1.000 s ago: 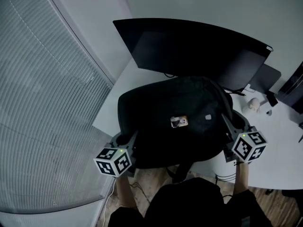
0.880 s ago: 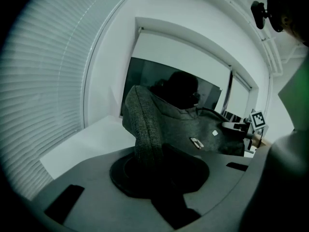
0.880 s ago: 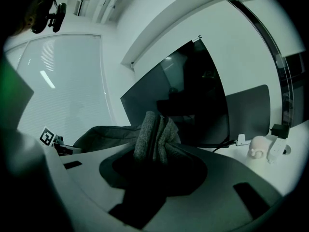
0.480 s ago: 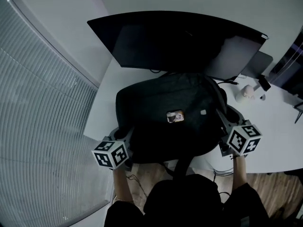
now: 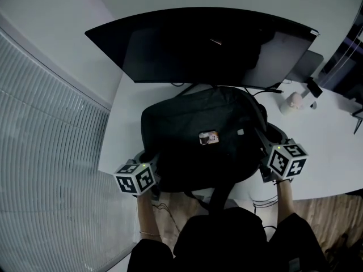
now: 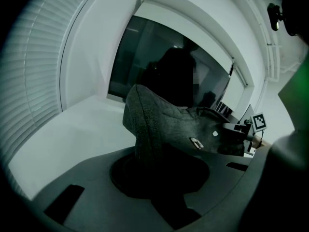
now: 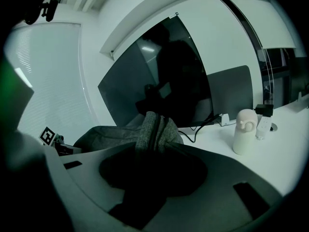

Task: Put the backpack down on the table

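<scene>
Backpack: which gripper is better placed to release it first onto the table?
Probably the right gripper: its end of the backpack is well over the table. The left gripper grips the end at the table's front corner, which might slide off.

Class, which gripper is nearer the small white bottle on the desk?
Right. The right gripper grips the backpack at the edge toward the white bottle; the left gripper grips the opposite edge, the whole backpack lying between it and the bottle.
</scene>
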A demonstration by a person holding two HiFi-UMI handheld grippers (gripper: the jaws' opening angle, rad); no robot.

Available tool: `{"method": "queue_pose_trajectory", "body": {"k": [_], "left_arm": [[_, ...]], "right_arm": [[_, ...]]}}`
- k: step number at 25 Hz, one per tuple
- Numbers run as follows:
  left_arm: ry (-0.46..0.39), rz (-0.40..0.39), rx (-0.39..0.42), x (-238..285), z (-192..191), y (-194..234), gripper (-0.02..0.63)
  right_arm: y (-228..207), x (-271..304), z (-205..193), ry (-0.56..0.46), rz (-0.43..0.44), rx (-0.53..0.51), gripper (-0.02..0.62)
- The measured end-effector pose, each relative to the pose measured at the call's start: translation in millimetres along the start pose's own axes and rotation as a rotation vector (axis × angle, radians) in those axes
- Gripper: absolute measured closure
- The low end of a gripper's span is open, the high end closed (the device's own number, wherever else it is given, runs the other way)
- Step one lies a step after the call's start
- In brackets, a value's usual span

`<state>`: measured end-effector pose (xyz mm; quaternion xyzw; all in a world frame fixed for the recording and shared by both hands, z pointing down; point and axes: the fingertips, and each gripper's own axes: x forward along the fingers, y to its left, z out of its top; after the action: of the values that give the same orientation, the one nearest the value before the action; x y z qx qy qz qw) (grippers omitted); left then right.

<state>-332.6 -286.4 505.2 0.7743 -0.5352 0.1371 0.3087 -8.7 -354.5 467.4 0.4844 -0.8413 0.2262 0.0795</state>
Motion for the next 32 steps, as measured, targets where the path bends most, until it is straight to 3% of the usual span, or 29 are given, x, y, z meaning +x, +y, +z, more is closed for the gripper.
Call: {"method": "queue_pose_trajectory", "body": {"k": [21,32], "left_arm": [[0.131,-0.037,-0.039,43.1,-19.0,16.1,0.512],[0.182,0.008,-0.080,54.1,-26.7,26.7,0.461]], "right_arm": [[-34.9,22.0,-44.4,0.099,-0.057,0.090,0.463],[-50.4,30.7,-60.8,0.159,-0.092,0.116,0.456]]}}
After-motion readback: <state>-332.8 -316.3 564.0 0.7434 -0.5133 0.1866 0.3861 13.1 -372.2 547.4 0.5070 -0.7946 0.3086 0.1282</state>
